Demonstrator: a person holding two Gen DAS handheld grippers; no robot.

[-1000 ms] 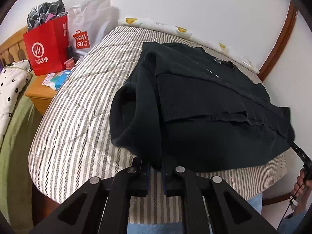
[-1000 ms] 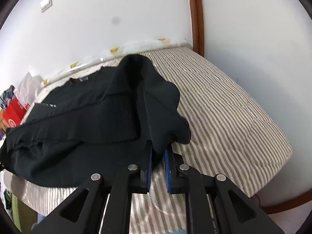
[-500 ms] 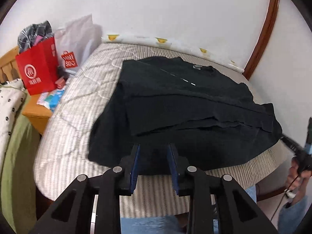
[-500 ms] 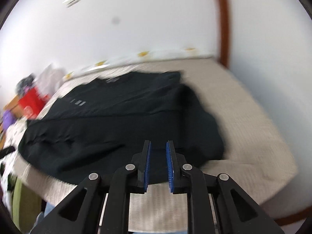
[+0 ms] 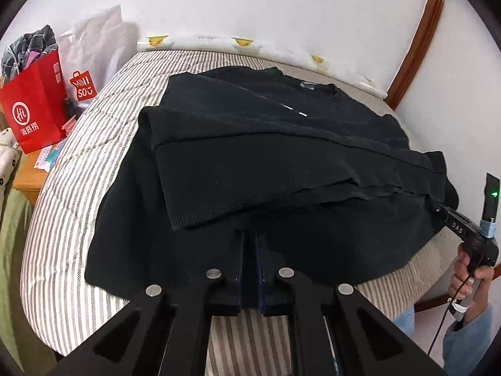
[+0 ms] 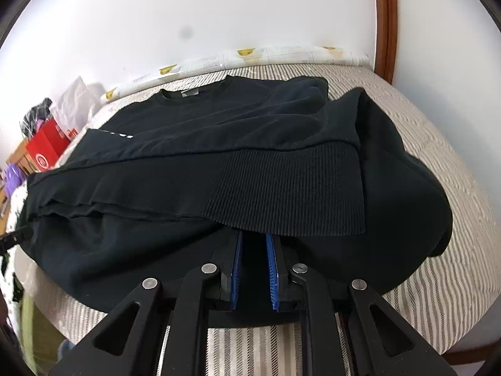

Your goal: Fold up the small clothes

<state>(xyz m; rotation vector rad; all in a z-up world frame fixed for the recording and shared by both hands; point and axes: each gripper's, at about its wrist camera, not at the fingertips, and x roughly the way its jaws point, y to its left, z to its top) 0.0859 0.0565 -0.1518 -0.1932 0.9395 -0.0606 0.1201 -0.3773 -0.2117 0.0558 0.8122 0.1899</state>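
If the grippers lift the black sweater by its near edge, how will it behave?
The sweater is probably floppy: its layers lie in soft folds and sag over the bed edge. It looks thick, with a ribbed hem, so rather heavy. It should not slip easily.

A black sweatshirt (image 5: 281,163) lies spread flat across the striped bed (image 5: 78,163), its round neckline with a small grey label toward the wall and its bulk reaching the near edge. The lower part is folded up over the body — the ribbed hem (image 6: 291,181) lies face-up across the middle, short of the collar. A small white mark shows on the chest, and one side bunches into a loose hump.
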